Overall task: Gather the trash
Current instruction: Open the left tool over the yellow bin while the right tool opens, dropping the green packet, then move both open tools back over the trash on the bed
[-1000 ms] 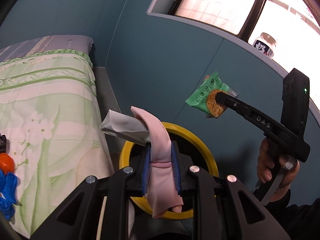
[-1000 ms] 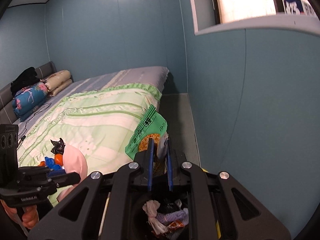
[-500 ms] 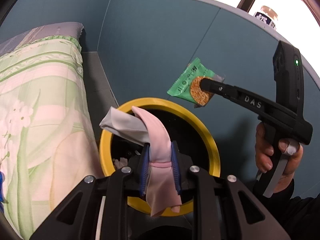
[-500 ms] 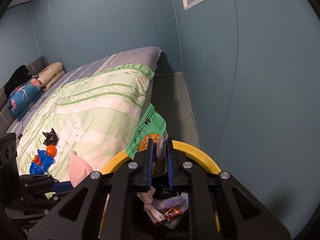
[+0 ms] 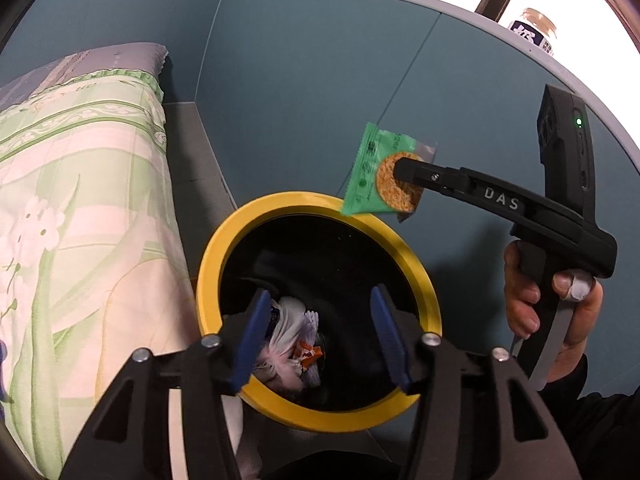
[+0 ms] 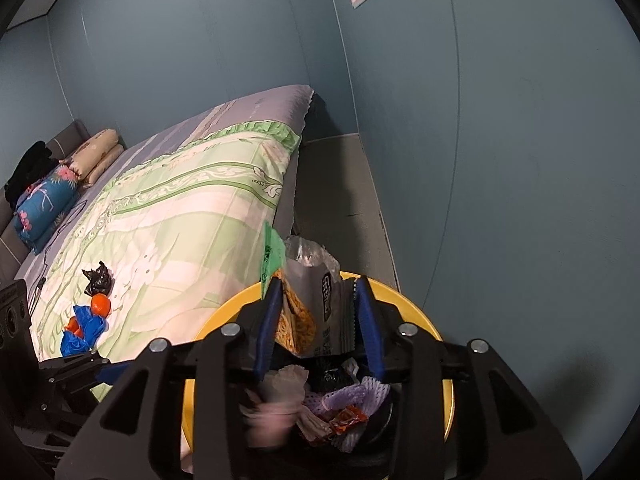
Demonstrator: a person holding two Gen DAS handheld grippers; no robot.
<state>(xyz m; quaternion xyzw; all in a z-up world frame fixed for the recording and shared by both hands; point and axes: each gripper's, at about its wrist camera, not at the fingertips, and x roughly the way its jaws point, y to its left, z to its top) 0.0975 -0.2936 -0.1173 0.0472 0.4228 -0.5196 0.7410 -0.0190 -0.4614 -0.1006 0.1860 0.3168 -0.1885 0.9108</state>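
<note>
The left gripper [image 5: 316, 332] has its jaws opening, nothing between them, above the yellow-rimmed bin [image 5: 416, 256]. The right gripper [image 6: 316, 312] also has its jaws opening; the green noodle packet [image 6: 308, 308] sits loosely between them, over the bin's 12 o'clock rim. More trash [image 6: 86, 314] lies on the bed [image 6: 180, 216] at 9 o'clock.

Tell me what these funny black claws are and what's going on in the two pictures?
They are grabbing tools a person holds, one in each hand, each with a camera looking along its fingers. The left view shows the left gripper above a yellow-rimmed bin, its jaws opening with nothing between them. The person's hand holds the right gripper, whose jaws are opening around a green snack wrapper over the bin. The right view shows the bed, with a black scrap and blue and orange bits on it.
</note>
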